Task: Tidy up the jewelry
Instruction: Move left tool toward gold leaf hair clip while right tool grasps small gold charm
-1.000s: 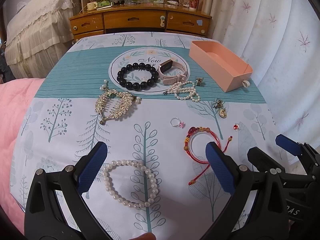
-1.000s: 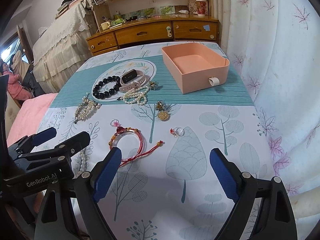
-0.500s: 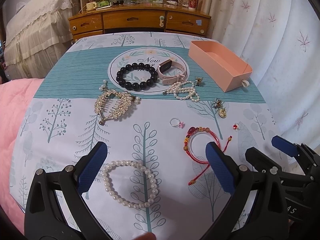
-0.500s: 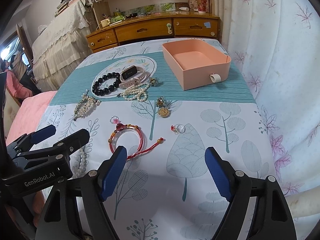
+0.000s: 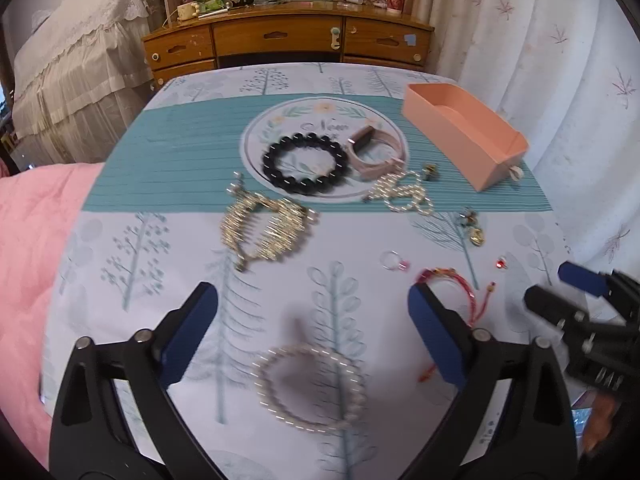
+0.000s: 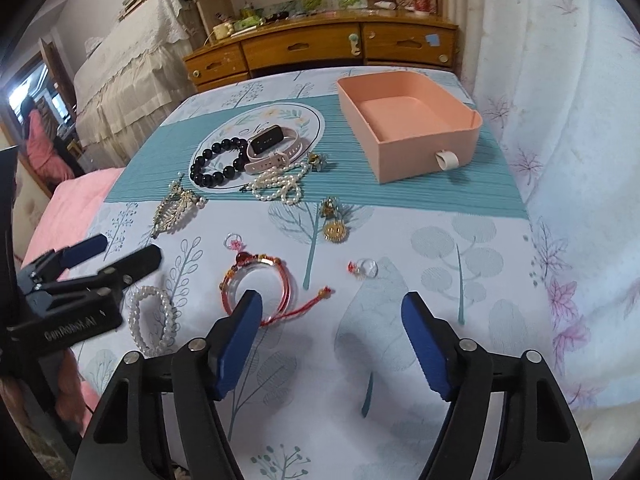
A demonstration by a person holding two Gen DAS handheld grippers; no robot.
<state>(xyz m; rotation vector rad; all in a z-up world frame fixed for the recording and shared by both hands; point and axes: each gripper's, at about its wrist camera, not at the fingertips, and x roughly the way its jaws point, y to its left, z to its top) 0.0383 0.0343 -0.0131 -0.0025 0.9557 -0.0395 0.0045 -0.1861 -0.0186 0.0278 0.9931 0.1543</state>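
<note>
Your jewelry's all loose on the cloth. Nearest you is the white pearl bracelet [image 5: 310,386], lying flat, with the red cord bracelet [image 6: 258,286] just to its right. Further back sit the black bead bracelet [image 6: 218,164], the pink smart band [image 6: 272,148] and a heaped pearl strand [image 6: 278,186]. The peach tray [image 6: 424,152] sits far right.
</note>
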